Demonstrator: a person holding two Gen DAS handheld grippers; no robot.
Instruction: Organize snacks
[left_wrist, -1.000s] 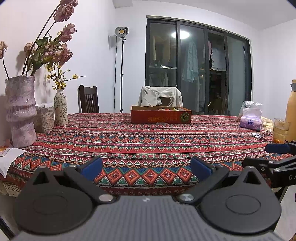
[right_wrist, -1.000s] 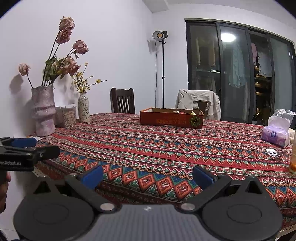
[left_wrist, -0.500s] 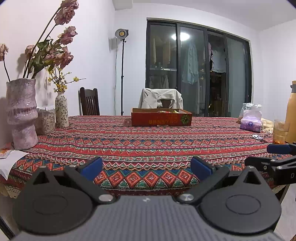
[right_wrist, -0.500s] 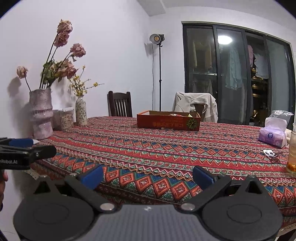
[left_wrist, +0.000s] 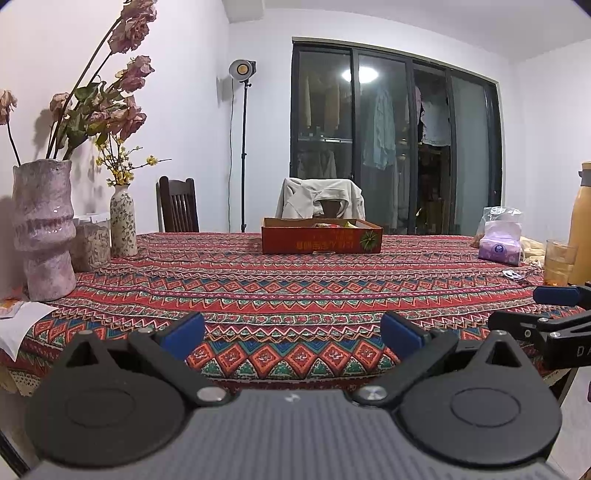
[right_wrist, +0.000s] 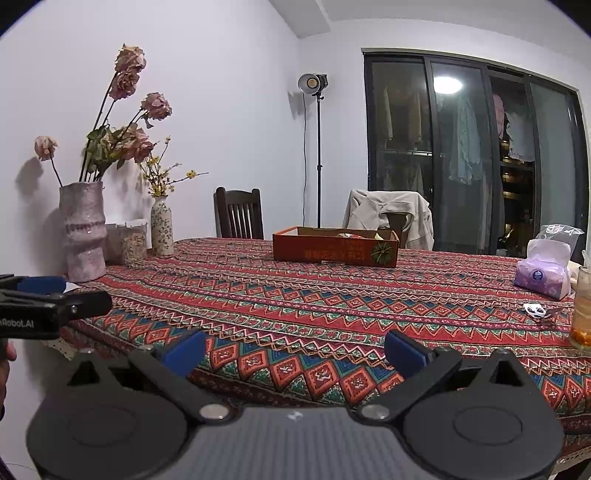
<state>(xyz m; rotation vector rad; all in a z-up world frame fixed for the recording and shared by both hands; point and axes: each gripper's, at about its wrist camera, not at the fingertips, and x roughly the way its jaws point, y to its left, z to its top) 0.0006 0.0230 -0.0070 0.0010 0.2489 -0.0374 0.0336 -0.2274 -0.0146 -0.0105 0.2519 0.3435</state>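
Note:
A shallow red cardboard box (left_wrist: 321, 240) (right_wrist: 335, 252) with snack packets inside sits at the far middle of the table (left_wrist: 295, 288), which has a red patterned cloth. My left gripper (left_wrist: 291, 334) hangs open at the table's near edge with nothing between its blue pads. My right gripper (right_wrist: 294, 349) is open too, empty, at the same near edge and to the right of the left one. Each gripper shows at the side of the other's view. Both are far from the box.
A tall pink vase (left_wrist: 42, 232) of dried roses, a small floral vase (left_wrist: 123, 227) and a jar stand at the left. A tissue pack (right_wrist: 543, 273), a glass of drink (right_wrist: 581, 308) and a tan bottle (left_wrist: 581, 221) are at the right. Two chairs stand behind the table.
Both grippers have dropped lower and tilted up a little, so the table top looks flatter. Neither has opened or shut.

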